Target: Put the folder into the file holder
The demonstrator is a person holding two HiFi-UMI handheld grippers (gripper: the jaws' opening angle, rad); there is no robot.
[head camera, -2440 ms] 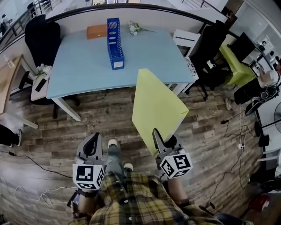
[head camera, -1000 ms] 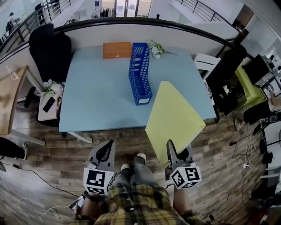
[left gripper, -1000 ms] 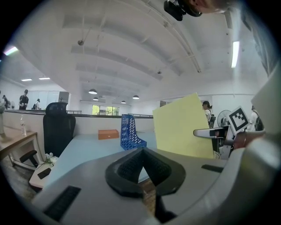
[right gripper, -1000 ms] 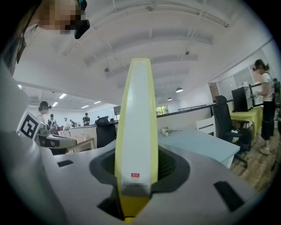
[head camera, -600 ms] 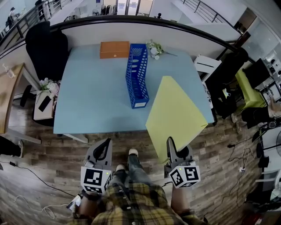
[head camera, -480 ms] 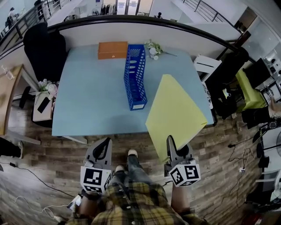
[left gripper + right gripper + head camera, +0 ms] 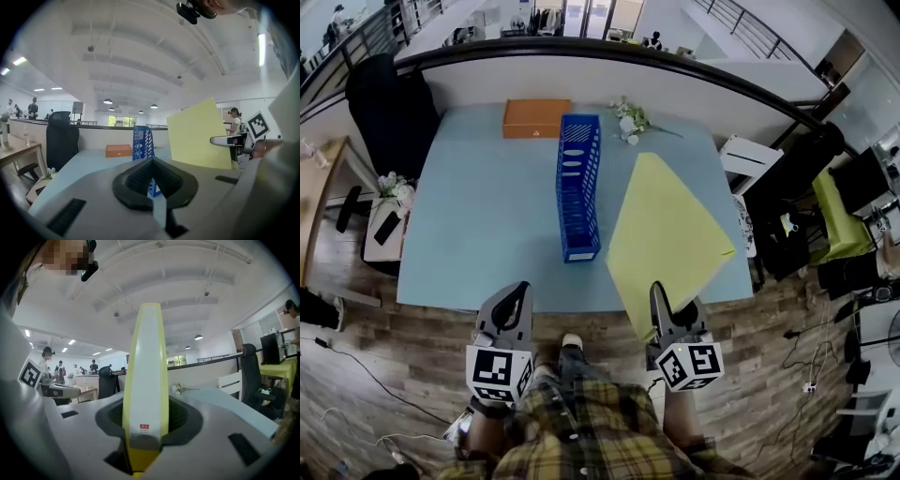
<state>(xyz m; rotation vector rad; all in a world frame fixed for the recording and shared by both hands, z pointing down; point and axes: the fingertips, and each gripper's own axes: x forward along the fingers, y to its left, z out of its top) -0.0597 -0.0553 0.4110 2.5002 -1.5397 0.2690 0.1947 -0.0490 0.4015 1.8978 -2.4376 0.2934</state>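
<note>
The right gripper [image 7: 657,298] is clamping the lower corner of the yellow folder [image 7: 666,239]. In the right gripper view the folder [image 7: 147,380] is showing edge-on, pinched upright between the two black pads. The folder is hanging in the air over the near right part of the light blue table [image 7: 478,225], tilted away from the person. It is just to the right of the blue file holder [image 7: 579,197], and a strip of tabletop is showing between the two.

The file holder is standing lengthwise at the middle of the table, its low short end facing the person. An orange box [image 7: 536,118] is lying near its far end, to the left, and a flower sprig [image 7: 628,120] is lying to the right of that end.

The left gripper [image 7: 514,298] is hovering at the table's near edge, left of the holder, its jaws pressed together and holding nothing.

A black office chair [image 7: 389,103] is standing at the table's far left corner. A white chair [image 7: 748,155] is sitting against the table's right side.
</note>
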